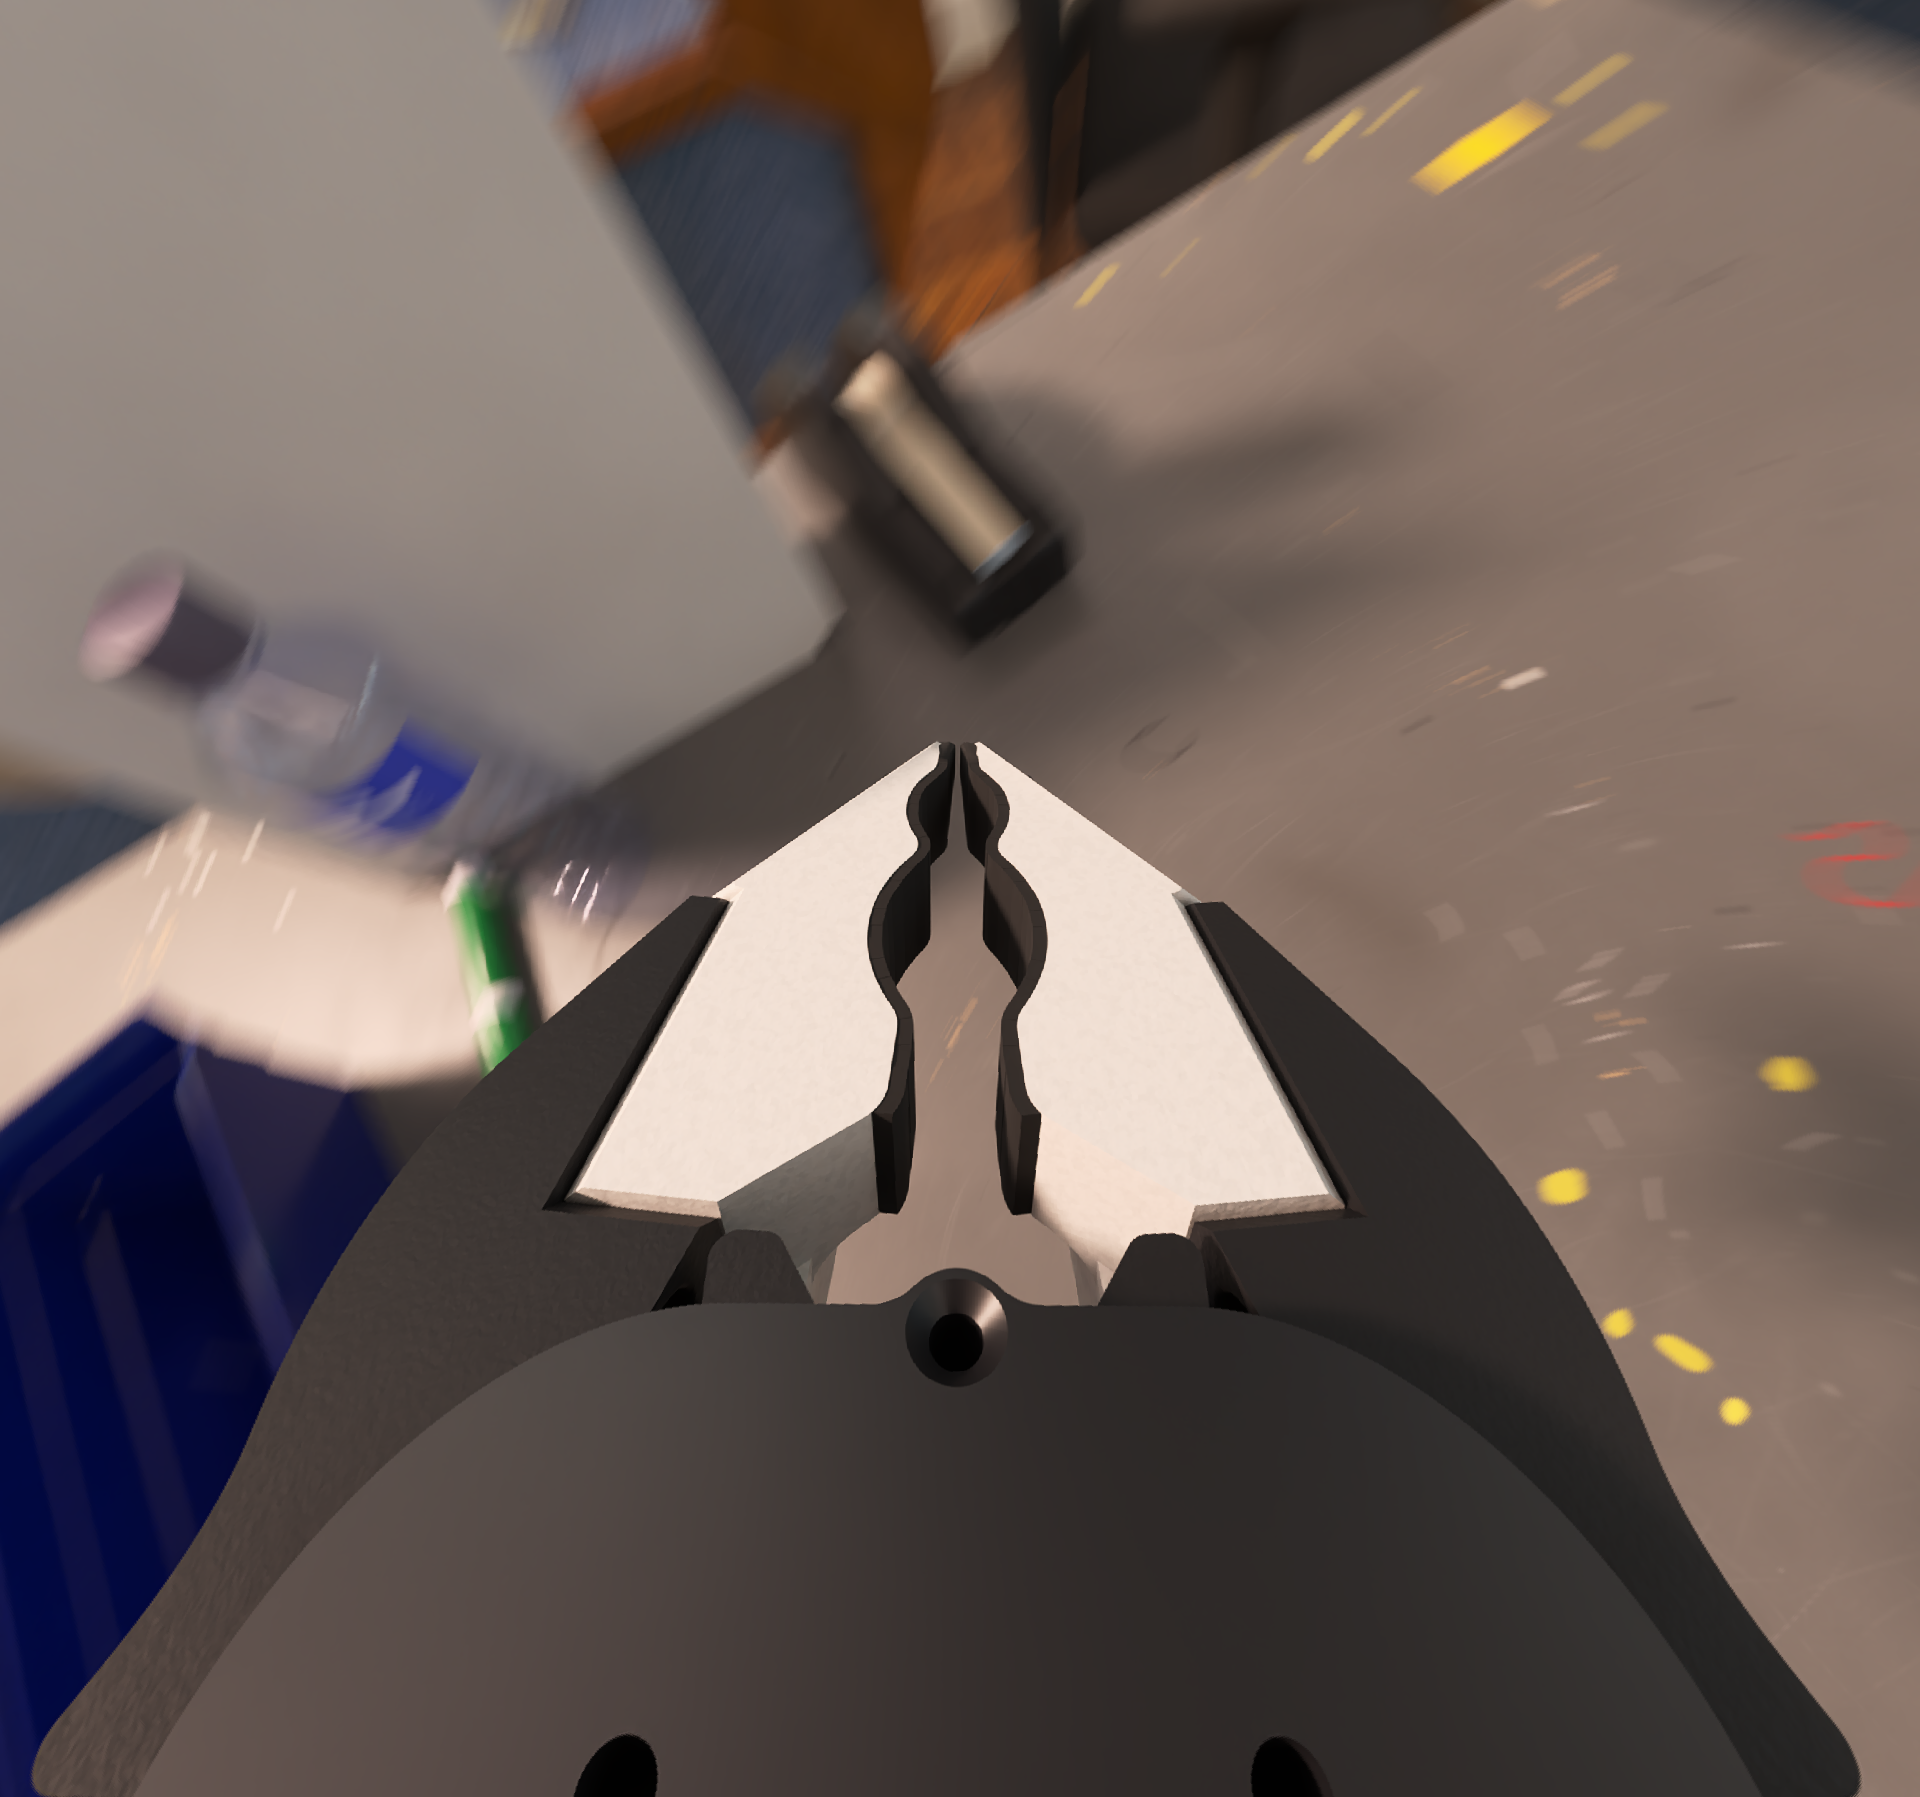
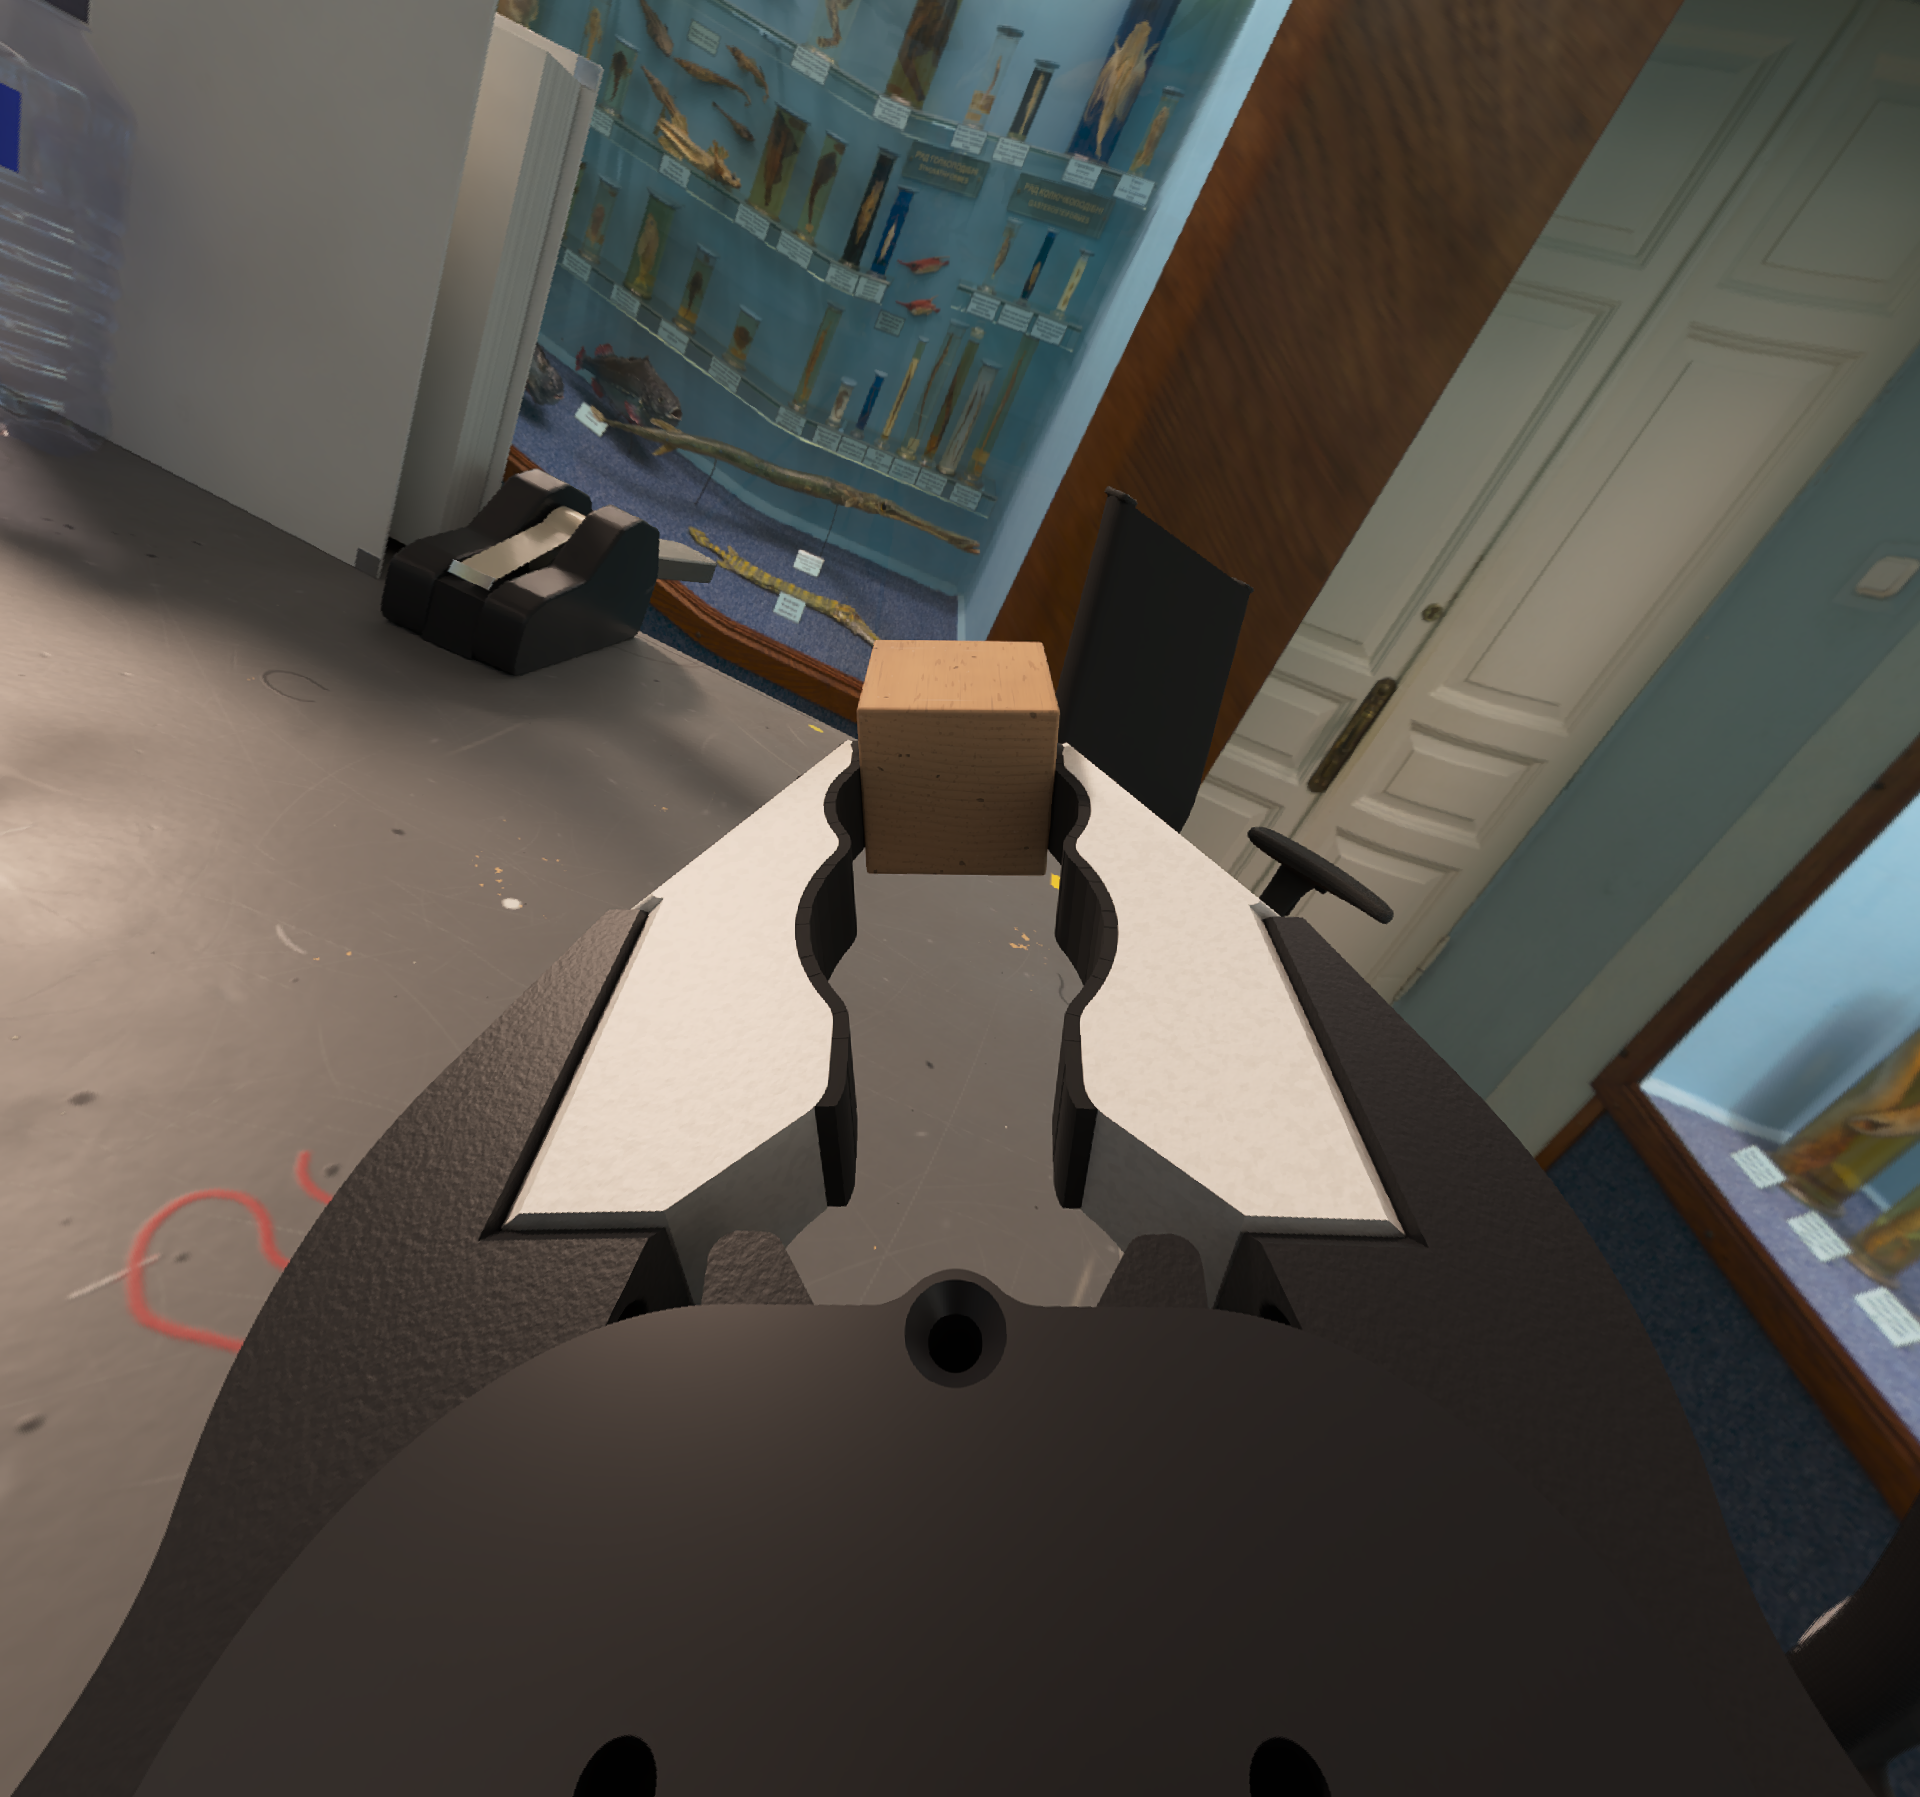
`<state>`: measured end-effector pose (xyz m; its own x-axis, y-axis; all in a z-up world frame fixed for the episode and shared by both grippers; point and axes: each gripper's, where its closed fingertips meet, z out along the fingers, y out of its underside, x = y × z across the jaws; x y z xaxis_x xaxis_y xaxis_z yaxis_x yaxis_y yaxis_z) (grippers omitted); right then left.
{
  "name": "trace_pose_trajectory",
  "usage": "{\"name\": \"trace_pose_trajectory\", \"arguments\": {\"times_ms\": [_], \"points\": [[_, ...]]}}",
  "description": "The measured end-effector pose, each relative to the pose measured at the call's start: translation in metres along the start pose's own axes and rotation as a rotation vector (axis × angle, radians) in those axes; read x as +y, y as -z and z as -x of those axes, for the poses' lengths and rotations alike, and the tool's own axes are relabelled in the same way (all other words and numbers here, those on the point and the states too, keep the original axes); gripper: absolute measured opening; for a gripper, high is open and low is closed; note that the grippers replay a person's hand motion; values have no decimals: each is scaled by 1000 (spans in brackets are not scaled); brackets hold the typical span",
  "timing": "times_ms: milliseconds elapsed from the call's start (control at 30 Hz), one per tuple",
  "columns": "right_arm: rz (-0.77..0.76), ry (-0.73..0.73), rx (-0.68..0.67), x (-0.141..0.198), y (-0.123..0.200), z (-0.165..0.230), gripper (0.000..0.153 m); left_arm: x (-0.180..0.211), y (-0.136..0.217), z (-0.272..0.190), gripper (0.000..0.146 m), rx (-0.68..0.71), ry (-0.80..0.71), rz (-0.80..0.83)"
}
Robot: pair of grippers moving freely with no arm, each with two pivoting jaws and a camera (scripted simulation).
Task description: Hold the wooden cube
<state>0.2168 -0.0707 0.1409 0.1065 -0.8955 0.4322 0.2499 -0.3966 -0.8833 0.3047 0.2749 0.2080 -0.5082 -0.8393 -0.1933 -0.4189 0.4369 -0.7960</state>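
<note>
- Your right gripper (image 2: 956, 791) is pinching the wooden cube (image 2: 957, 760) between the tips of its jaws, at 12 o'clock in the right wrist view; the cube is sitting upright and level, its side faces touching both pads.
- The cube is hanging clear above the grey worktop (image 2: 312, 812), near the worktop's far edge.
- At 10 o'clock from the cube, a black stapler (image 2: 520, 584) is lying on the worktop just beside a white box (image 2: 291, 220).
- A clear plastic bottle (image 2: 52, 220) is standing at 9 o'clock, at the picture's left edge.
- Your left gripper (image 1: 956, 755) is holding nothing, its jaws pressed together at the tips.
- The left wrist view is blurring heavily; a green marker (image 1: 486, 968) is lying at 9 o'clock from the tips.
</note>
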Motion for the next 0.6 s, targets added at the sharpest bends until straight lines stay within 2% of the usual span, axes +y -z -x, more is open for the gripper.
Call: {"name": "trace_pose_trajectory", "arguments": {"times_ms": [67,133,200,267,367,467,600], "points": [[1,10,4,0,-1,0,34,-36,11,-39,1,201,-57,-176],[4,26,9,0,-1,0,34,-59,15,-81,1,430,-48,-264],[1,33,10,0,-1,0,34,-73,8,-121,1,584,-34,-323],[-8,37,20,-2,-1,-2,34,-82,-9,-160,1,640,-68,-356],[-19,32,32,-3,-1,-4,34,-90,-52,-211,1,647,-106,-357],[-14,46,35,-1,-4,-4,34,-87,-101,-253,1,727,-106,-240],[0,91,24,2,-7,2,34,-73,-163,-275,2,748,-82,-95]]}}
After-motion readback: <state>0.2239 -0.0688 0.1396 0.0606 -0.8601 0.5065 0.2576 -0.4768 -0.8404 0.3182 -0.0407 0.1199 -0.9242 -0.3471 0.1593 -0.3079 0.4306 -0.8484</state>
